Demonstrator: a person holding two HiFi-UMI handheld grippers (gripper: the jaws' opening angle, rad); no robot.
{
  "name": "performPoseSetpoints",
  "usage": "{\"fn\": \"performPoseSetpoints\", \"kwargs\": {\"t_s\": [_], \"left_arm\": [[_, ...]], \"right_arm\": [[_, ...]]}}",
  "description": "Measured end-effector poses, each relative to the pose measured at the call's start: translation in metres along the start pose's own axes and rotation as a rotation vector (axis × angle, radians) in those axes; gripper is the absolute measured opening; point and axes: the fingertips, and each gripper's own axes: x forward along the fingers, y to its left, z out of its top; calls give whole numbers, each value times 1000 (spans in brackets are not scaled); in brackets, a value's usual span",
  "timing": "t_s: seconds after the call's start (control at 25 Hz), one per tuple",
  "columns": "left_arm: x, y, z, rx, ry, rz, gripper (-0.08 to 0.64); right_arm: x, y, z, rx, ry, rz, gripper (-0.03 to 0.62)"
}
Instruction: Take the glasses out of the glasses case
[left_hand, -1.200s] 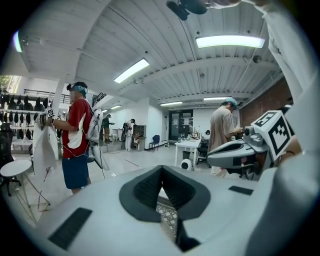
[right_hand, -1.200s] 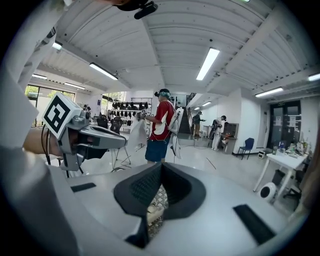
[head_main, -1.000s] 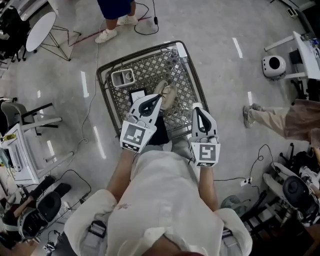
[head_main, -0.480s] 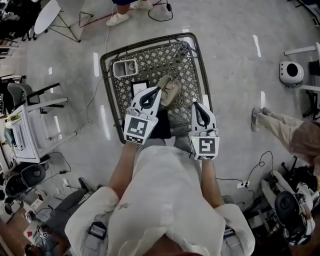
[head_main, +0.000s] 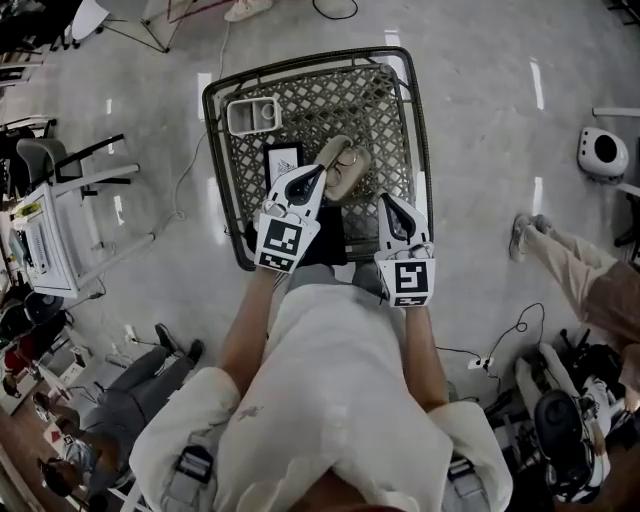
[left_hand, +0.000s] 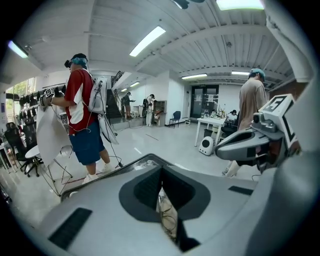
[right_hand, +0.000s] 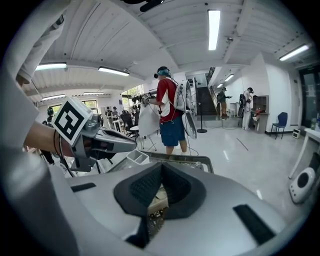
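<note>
A beige glasses case (head_main: 347, 176) lies open on the metal mesh table (head_main: 414, 110), with thin wire glasses (head_main: 347, 158) inside it. My left gripper (head_main: 320, 171) hovers at the case's left edge with its jaws together and nothing between them. Through the slit of the left gripper (left_hand: 161, 172) I see the case (left_hand: 167, 216) and the wire frame. My right gripper (head_main: 384, 199) is a little right of and nearer than the case, also shut and empty. In the right gripper (right_hand: 161, 169) view a strip of the case (right_hand: 157, 201) shows through the slit.
A white divided tray (head_main: 252, 114) sits at the table's far left corner, a dark card (head_main: 281, 160) beside the case. A person (left_hand: 80, 117) stands beyond the table. Another person's legs (head_main: 570, 268) and a white round device (head_main: 603, 152) are on the floor to the right.
Both grippers have moved forward over the table toward the case, and the left one's tip is now at the case's edge. The head view has shifted, so the table sits higher in it.
</note>
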Motion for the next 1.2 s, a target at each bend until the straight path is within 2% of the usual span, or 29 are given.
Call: {"fn": "performPoseSetpoints", "kwargs": {"t_s": [0.48, 0.72, 1.2], "left_arm": [[32, -1, -53, -11, 116, -14, 14], [49, -2, -90, 1, 221, -24, 17], [80, 0, -135, 23, 364, -69, 46]], "right_arm": [[33, 13, -28, 2, 49, 71, 6], [41, 20, -39, 9, 75, 85, 6], [50, 25, -61, -6, 126, 113, 6]]}}
